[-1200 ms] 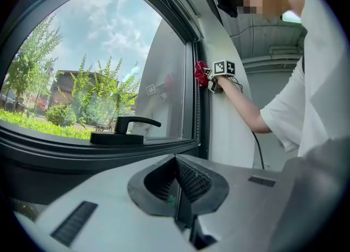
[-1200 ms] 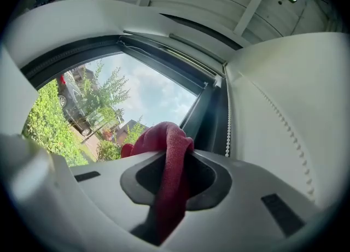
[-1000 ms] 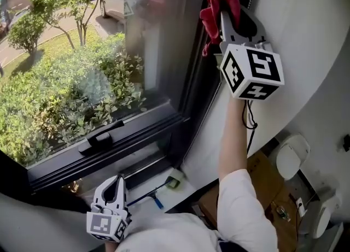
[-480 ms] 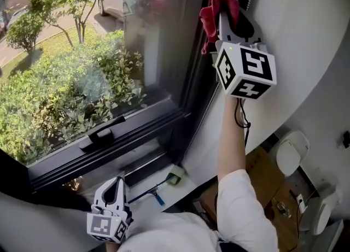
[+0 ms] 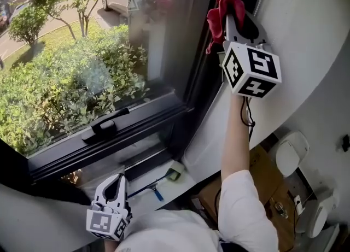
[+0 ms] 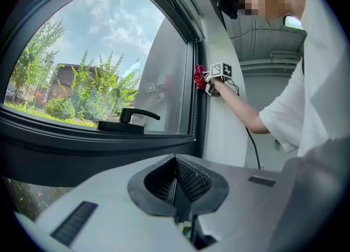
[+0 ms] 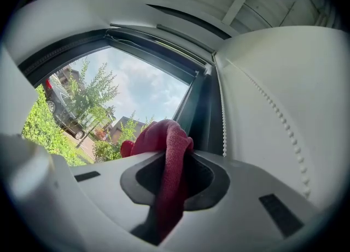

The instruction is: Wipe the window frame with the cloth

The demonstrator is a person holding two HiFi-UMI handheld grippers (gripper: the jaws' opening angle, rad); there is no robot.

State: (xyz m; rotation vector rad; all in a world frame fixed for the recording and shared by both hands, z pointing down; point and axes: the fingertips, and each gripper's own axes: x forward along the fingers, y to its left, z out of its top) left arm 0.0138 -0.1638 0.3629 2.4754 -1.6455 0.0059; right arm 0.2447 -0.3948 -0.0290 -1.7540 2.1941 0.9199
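My right gripper [image 5: 236,17] is raised high against the dark vertical window frame [image 5: 203,59] and is shut on a red cloth [image 5: 221,10]. The cloth [image 7: 164,160] bunches out past the jaws and touches the frame's right upright [image 7: 205,109]. In the left gripper view the cloth [image 6: 199,77] shows small and far, pressed to the frame [image 6: 198,92]. My left gripper [image 5: 112,193] hangs low near the sill, shut with nothing in it; its jaws [image 6: 176,185] meet in a closed line.
A black window handle [image 5: 106,127] sits on the lower sash rail. A small brush [image 5: 158,184] lies on the white sill. A beaded blind cord [image 7: 273,109] hangs along the curved white wall [image 5: 306,37]. Boxes and white devices stand on the floor [image 5: 290,191] at right.
The right gripper with the cloth has shifted slightly along the upright frame, first a little up-left, then right. The left gripper has stayed low by the sill.
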